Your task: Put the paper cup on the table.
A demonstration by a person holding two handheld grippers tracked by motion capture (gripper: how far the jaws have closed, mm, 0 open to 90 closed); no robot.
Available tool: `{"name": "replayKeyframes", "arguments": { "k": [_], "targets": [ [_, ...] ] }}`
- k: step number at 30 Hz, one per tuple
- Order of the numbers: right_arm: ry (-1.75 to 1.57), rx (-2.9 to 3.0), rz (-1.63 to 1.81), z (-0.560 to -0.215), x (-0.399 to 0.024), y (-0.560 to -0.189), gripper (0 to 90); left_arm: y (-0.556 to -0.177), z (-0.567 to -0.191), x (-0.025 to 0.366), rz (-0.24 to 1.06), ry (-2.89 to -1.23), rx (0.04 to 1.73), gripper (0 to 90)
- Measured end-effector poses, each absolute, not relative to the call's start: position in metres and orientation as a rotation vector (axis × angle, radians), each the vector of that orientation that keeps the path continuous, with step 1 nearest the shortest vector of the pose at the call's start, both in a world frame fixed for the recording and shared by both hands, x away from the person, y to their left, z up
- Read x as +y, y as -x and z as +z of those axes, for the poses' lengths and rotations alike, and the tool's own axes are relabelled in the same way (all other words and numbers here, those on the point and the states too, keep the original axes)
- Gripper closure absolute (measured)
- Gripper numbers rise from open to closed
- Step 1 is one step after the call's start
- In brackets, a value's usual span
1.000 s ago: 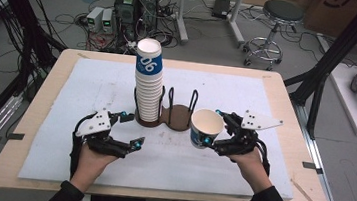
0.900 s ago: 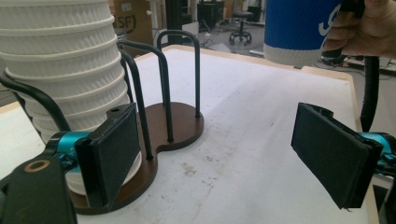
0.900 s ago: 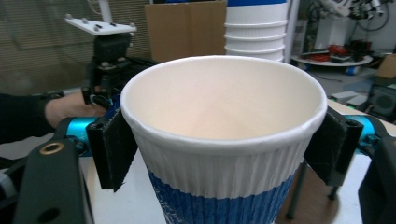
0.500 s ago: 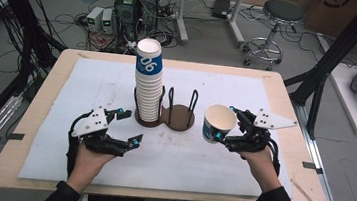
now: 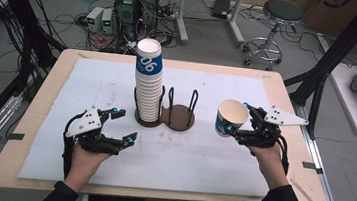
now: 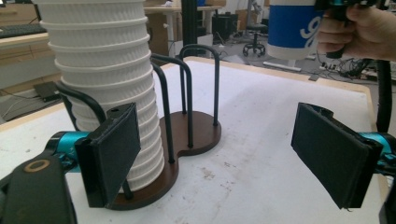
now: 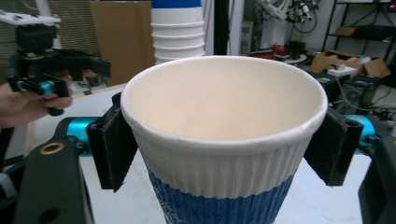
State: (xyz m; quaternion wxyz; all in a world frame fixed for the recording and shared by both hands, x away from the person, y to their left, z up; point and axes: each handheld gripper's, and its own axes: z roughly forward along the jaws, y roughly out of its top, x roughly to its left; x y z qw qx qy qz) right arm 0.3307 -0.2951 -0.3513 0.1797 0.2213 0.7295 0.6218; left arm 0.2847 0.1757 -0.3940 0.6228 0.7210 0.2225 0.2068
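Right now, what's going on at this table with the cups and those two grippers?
A person is working with a handheld gripper in each hand. The right gripper has its jaws clamped on a single white ribbed paper cup with a blue band, held upright above the table to the right of the dark brown wooden cup holder with black wire posts. A tall stack of matching white paper cups fills the holder's left slot. The left gripper hovers nearby, jaws open and empty.
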Motion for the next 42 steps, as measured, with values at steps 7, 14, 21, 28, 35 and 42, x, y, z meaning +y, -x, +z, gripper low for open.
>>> {"name": "replayKeyframes", "arguments": {
  "k": [7,14,21,28,35,42],
  "targets": [
    [-0.674,2.032,1.728,-0.356,-0.311,-0.344,21.5,-0.284,-0.397,0.175,0.47,-1.659,0.514,15.6],
    [-0.739,2.011,1.703,-0.361,-0.321,-0.355,21.4,-0.283,-0.398,0.175,0.469,-1.661,0.514,15.6],
    [-0.804,1.983,1.681,-0.368,-0.331,-0.368,21.4,-0.283,-0.401,0.173,0.462,-1.674,0.515,15.6],
    [-0.843,1.954,1.621,-0.374,-0.331,-0.377,21.4,-0.285,-0.403,0.17,0.459,-1.681,0.511,15.5],
    [-0.913,1.911,1.59,-0.386,-0.328,-0.388,21.5,-0.285,-0.405,0.166,0.458,-1.692,0.501,15.6],
    [-0.968,1.888,1.572,-0.399,-0.326,-0.398,21.5,-0.285,-0.407,0.166,0.453,-1.692,0.502,15.6]
  ]
}}
